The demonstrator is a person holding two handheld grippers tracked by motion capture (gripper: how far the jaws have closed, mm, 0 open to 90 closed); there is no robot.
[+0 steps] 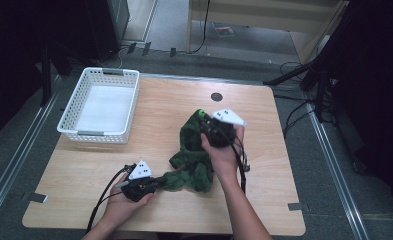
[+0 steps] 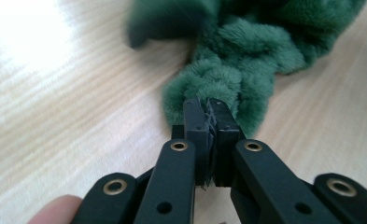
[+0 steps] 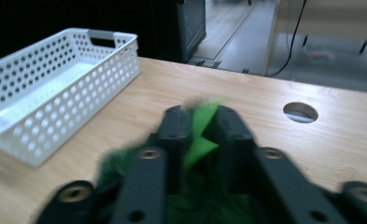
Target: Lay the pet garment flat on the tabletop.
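Left gripper view looks along the left tongs [image 2: 210,112], whose jaws are clamped tight on a thin edge of the green plush cloth [image 2: 246,51]; the rest of it bunches away ahead of them on the table [image 2: 55,116]. In the right gripper view the right tongs [image 3: 201,122] pinch a bright green tag or corner of the same cloth. From above, the left tongs [image 1: 156,184] hold the near, lower-left end flat on the table and the right tongs [image 1: 206,124] hold the far end raised, so the cloth's long axis runs diagonally between them. The white basket [image 1: 100,106] sits well apart at the far left; I judge the right hand nearer.
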